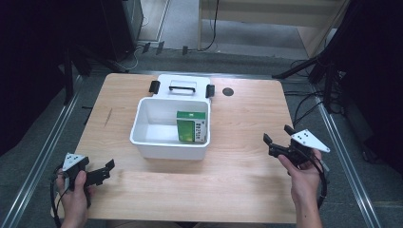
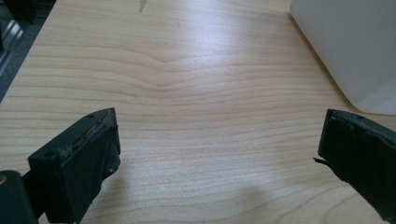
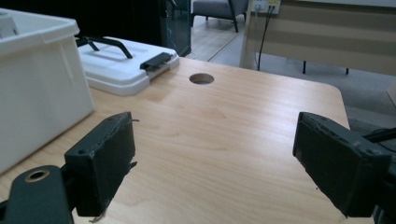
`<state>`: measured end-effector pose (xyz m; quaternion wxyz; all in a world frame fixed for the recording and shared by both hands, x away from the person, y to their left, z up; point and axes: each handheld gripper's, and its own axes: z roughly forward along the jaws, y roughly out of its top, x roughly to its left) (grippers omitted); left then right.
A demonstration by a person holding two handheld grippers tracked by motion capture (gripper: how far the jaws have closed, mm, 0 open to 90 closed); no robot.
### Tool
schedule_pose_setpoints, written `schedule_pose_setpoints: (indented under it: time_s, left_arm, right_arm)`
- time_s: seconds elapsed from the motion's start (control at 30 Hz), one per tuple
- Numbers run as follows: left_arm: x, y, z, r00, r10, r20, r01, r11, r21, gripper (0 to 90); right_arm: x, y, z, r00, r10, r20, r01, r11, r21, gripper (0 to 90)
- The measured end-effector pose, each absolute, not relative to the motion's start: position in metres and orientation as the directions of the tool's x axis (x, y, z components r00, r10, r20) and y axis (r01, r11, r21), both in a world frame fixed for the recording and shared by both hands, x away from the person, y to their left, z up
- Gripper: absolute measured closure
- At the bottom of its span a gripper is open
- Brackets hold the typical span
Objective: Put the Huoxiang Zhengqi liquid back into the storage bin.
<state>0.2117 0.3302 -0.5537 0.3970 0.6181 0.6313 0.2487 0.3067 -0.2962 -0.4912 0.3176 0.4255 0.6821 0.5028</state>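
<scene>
A white plastic bin (image 1: 161, 142) stands in the middle of the wooden table (image 1: 237, 175), and a green box (image 1: 191, 127) stands upright inside it at the right. Its white lid (image 1: 183, 87) with a black handle lies flat behind it. My left gripper (image 1: 105, 172) is held open near the table's front left corner, nothing between its jaws; in the left gripper view (image 2: 219, 154) the bin's wall (image 2: 355, 46) is at the upper right. My right gripper (image 1: 276, 137) is open to the right of the bin, empty; the right gripper view (image 3: 215, 154) has the bin (image 3: 37, 88) on its left.
A round cable hole (image 1: 228, 91) sits in the tabletop right of the lid, also seen as the hole (image 3: 201, 78) beyond the lid (image 3: 121, 63). Black stands and cables surround the table on the floor. Bare wood lies between each gripper and the bin.
</scene>
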Motion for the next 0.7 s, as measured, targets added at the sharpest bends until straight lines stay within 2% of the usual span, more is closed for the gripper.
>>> schedule_pose_setpoints:
  time_s: [0.27,0.7]
  left_arm:
    - [0.212,0.33,-0.554,0.077,0.978,-0.195,0.583,0.114,0.804,0.1]
    - [0.212,0.33,-0.554,0.073,0.978,-0.198,0.582,0.119,0.804,0.1]
  right_arm:
    - [0.29,-0.311,-0.52,-0.408,0.913,0.021,0.283,0.104,0.953,13.4]
    - [0.263,-0.329,-0.54,-0.377,0.926,0.025,0.284,0.09,0.955,13.8]
